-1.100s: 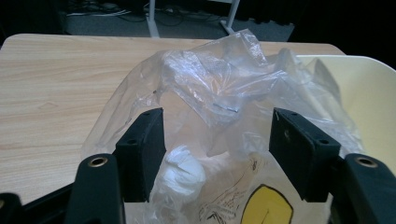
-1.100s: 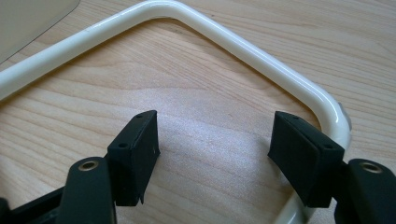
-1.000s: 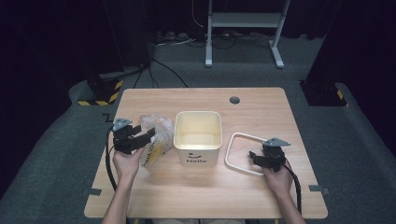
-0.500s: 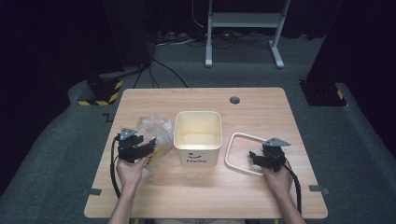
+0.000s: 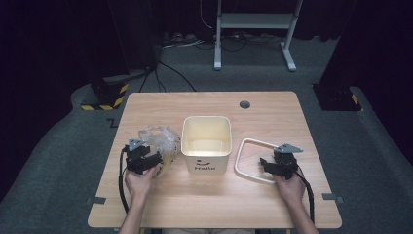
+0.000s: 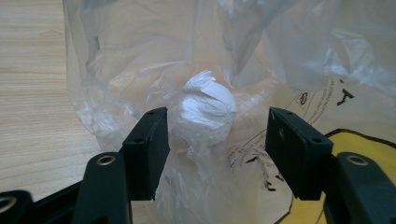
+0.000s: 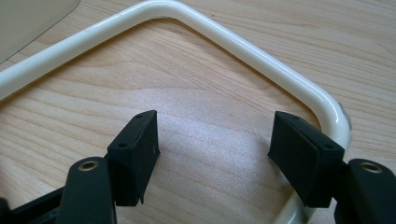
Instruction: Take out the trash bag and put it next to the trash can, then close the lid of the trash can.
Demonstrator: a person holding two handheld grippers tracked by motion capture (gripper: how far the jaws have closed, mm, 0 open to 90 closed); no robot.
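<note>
A crumpled clear plastic bag [image 5: 158,139] lies on the wooden table [image 5: 272,117], left of a cream square bin [image 5: 206,144]. My left gripper [image 5: 148,161] sits at the bag's near side. In the left gripper view its jaws [image 6: 217,140] stand open on either side of the bag's white knotted wad [image 6: 205,100], with loose film between them. A cream ring frame [image 5: 243,151] lies flat to the right of the bin. My right gripper [image 5: 267,163] is open low over the ring's near right corner. In the right gripper view bare wood shows between its jaws [image 7: 215,140], and the ring [image 7: 224,35] curves past the right jaw.
The bag carries black print and a yellow patch [image 6: 364,154]. A round cable hole [image 5: 244,104] sits at the table's far side. A white stand [image 5: 253,22] is on the floor beyond the table. The bin's wall [image 7: 28,14] shows at the top left of the right gripper view.
My left hand has sunk toward the table and drawn nearer, and the bag now rests lower beside the bin. The right hand and the ring have not moved.
</note>
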